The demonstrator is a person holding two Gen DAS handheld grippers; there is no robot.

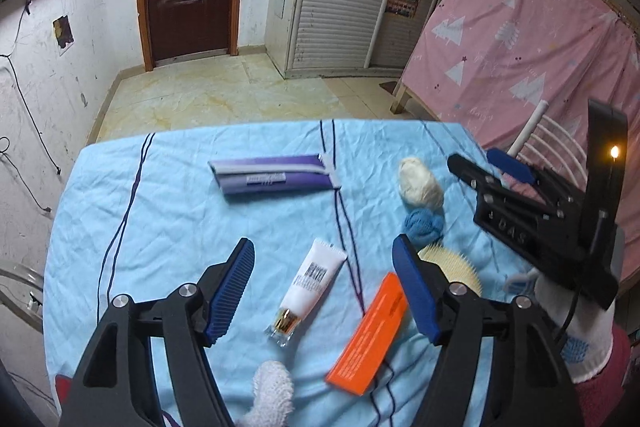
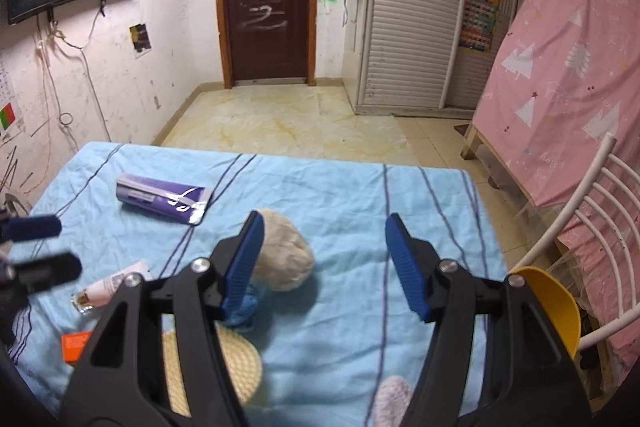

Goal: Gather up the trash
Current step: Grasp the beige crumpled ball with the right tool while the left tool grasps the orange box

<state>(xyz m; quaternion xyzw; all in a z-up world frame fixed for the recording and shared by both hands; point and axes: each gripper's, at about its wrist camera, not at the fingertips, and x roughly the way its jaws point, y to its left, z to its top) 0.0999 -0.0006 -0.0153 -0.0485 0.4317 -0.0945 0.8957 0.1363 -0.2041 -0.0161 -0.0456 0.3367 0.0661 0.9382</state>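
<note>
Left gripper [image 1: 324, 291] wide, empty, over white tube [image 1: 310, 287]; orange box [image 1: 370, 335] at four o'clock. Right gripper [image 2: 324, 267] wide, empty; cream wad [image 2: 284, 255] at ten o'clock, half hidden behind one finger. Purple packet [image 2: 164, 201] farther back. Blue wad [image 2: 244, 311] mostly hidden.
</note>
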